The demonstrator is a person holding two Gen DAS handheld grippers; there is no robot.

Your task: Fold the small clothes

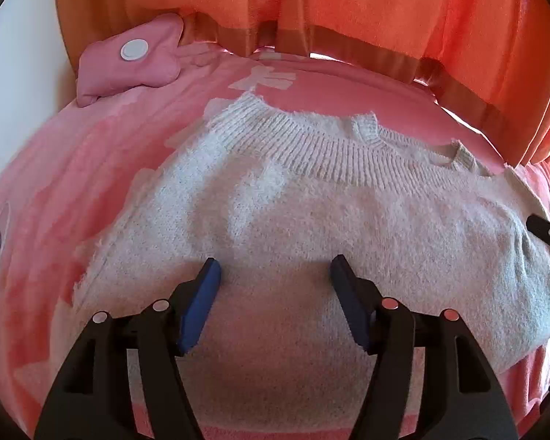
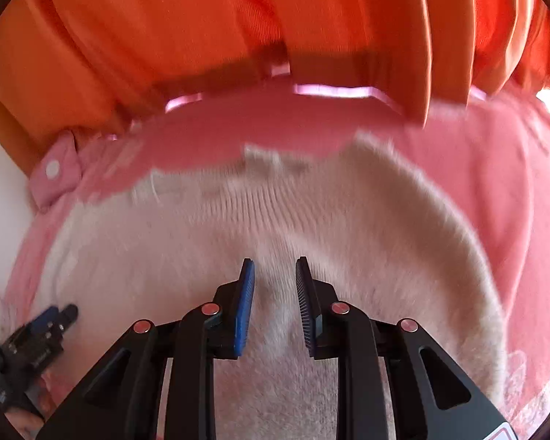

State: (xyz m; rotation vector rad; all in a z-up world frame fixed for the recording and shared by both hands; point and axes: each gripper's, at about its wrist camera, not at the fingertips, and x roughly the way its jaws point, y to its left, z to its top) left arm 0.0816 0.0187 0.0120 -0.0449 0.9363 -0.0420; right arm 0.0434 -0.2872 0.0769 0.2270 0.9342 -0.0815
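Note:
A fluffy white knit sweater [image 1: 311,220] lies folded on a pink bed cover [image 1: 91,168], its ribbed hem band [image 1: 333,157] toward the far side. My left gripper [image 1: 275,267] is open and empty, just above the sweater's near middle. My right gripper [image 2: 275,271] hovers over the sweater [image 2: 366,220] with its jaws partly open and nothing between them. The right wrist view is motion-blurred. The left gripper shows at the lower left of the right wrist view [image 2: 55,315]; a tip of the right gripper shows at the right edge of the left wrist view [image 1: 548,233].
Orange curtains [image 1: 348,7] hang behind the bed's far edge. A pink pouch with a white button [image 1: 128,62] lies at the far left of the bed; it also shows in the right wrist view [image 2: 55,172]. A white wall [image 1: 18,73] is at left.

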